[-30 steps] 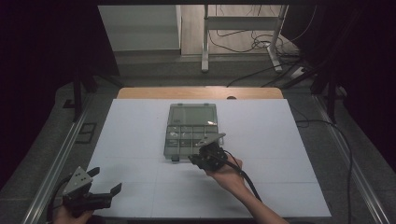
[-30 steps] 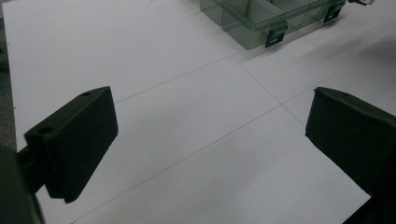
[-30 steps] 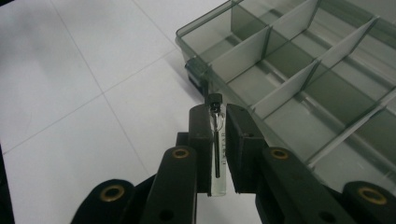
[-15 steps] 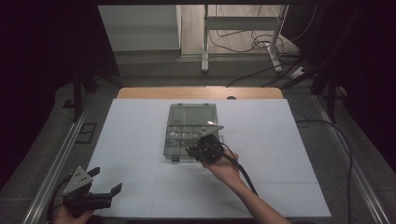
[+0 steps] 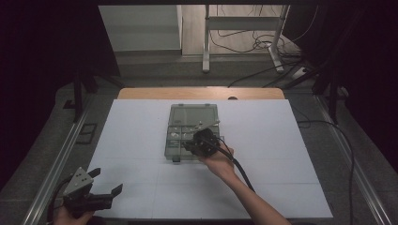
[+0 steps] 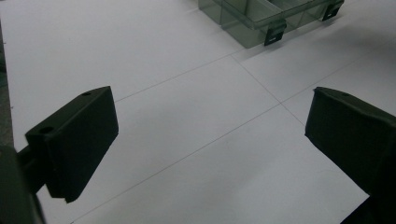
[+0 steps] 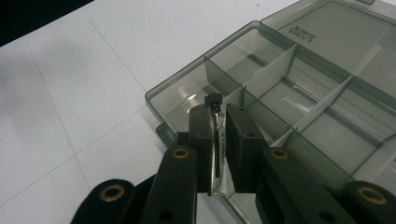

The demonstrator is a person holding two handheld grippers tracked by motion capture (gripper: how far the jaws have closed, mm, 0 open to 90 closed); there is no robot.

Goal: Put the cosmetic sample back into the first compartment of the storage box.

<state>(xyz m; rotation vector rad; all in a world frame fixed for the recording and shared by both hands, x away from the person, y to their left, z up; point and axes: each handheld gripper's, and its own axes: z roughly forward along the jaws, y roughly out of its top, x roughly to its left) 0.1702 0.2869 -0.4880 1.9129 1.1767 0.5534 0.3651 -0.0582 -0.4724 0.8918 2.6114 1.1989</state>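
A smoky clear compartment box (image 5: 180,136) lies with its lid open at the middle of the white mat (image 5: 281,140). My right gripper (image 5: 193,144) hovers over the box's near edge. In the right gripper view my right gripper (image 7: 217,112) is shut on a small clear glass vial (image 7: 217,144) with a black cap, held upright over a corner compartment of the box (image 7: 280,93). My left gripper (image 5: 107,181) stands open over the mat's near left corner. Between its jaws, my left gripper (image 6: 210,135) has only bare mat; the box (image 6: 247,18) lies beyond.
A wooden table edge (image 5: 202,93) runs along the mat's far side. Metal rails (image 5: 56,164) flank the table on both sides. Cables (image 5: 253,44) and a stand's legs lie on the floor beyond. The right gripper's cable (image 5: 239,168) trails along the forearm.
My right gripper has moved away from the person with the vial, from the mat near the box to over its near compartments. The left gripper has stayed in place.
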